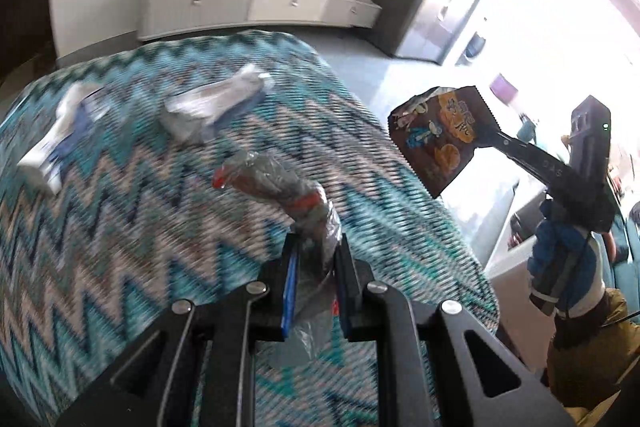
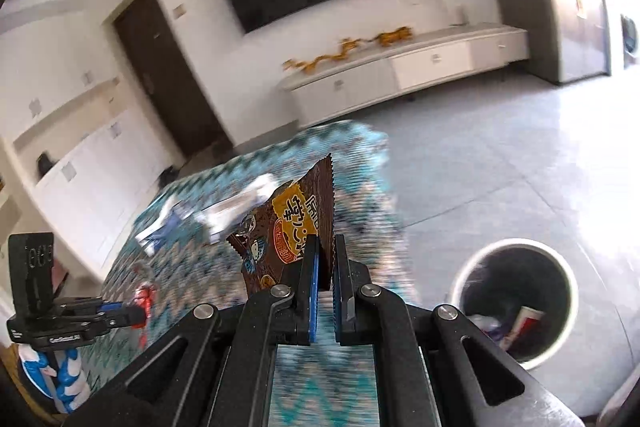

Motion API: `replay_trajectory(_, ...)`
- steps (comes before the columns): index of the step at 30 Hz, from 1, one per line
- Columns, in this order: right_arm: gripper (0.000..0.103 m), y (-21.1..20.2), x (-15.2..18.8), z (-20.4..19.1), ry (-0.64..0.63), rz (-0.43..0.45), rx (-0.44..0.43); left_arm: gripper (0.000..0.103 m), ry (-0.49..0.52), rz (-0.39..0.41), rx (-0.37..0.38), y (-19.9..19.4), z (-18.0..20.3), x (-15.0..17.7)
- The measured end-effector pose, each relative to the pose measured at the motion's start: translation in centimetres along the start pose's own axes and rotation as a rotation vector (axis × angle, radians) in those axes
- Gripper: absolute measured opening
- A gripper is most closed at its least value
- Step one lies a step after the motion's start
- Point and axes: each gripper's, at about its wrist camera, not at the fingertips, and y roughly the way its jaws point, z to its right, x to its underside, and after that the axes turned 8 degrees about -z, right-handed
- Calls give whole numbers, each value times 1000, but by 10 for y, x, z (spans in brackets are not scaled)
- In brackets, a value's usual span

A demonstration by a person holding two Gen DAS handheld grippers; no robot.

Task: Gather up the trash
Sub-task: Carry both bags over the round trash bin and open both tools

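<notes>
My left gripper (image 1: 316,241) is shut on a crumpled clear plastic wrapper with red print (image 1: 276,183), held just above the zigzag-patterned table (image 1: 120,227). My right gripper (image 2: 326,243) is shut on a brown snack packet (image 2: 288,227), held in the air beyond the table's right edge; the packet also shows in the left wrist view (image 1: 440,139). Two white-and-blue wrappers (image 1: 216,107) (image 1: 60,139) lie on the far part of the table. A white trash bin (image 2: 516,299) with trash inside stands on the floor, right of the right gripper.
A white TV cabinet (image 2: 400,75) with golden dragon figures stands against the far wall under a wall TV. The light tiled floor (image 2: 500,155) lies between table and cabinet. A dark door (image 2: 160,75) is at the left.
</notes>
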Motion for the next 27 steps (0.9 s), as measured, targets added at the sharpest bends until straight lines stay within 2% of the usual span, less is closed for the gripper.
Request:
replay_trajectory(4, 6, -1, 4, 46, 53, 8, 83, 16, 68, -48, 20, 25, 34, -25)
replay_trajectory(11, 6, 19, 13, 113, 105, -29, 266, 16, 187, -134, 98, 86, 110, -74)
replay_trajectory(17, 6, 38, 21, 165, 147, -90, 348, 16, 243, -222, 134, 153, 162, -105)
replay_trajectory(27, 6, 73, 24, 226, 197, -174, 400, 16, 160, -344, 181, 253, 191, -150)
